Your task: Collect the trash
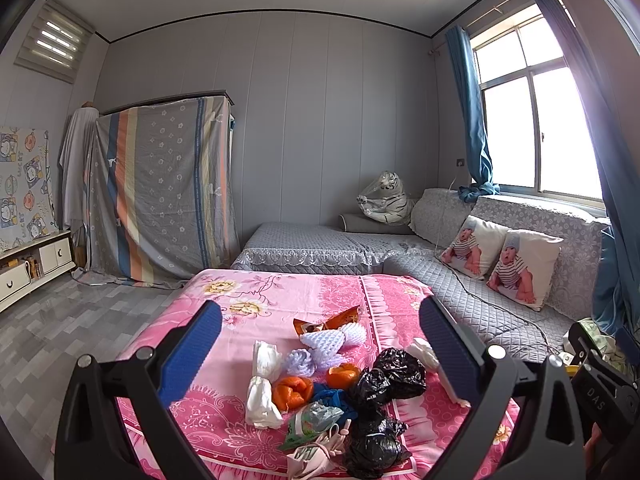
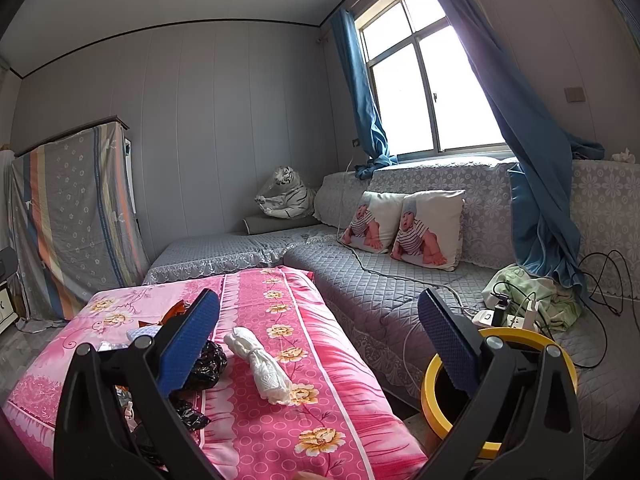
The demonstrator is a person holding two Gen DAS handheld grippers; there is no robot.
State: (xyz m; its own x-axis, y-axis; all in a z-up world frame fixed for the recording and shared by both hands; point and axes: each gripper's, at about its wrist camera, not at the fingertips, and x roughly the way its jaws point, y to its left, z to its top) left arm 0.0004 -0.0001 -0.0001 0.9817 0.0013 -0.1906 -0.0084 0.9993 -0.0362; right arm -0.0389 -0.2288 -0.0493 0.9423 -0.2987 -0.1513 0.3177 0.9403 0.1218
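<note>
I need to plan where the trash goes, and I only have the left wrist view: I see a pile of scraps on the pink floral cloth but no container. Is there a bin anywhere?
Observer: Yes. In the right wrist view a round bin with a yellow rim stands on the floor, in the gap between the pink floral cloth and the grey quilted sofa.
Operator: Anything in the right gripper?
Observer: No. The right gripper is open and empty.
Operator: What lies nearest to it?
Observer: A knotted white plastic bag lies alone on the cloth between its fingers, apart from the pile.
</note>
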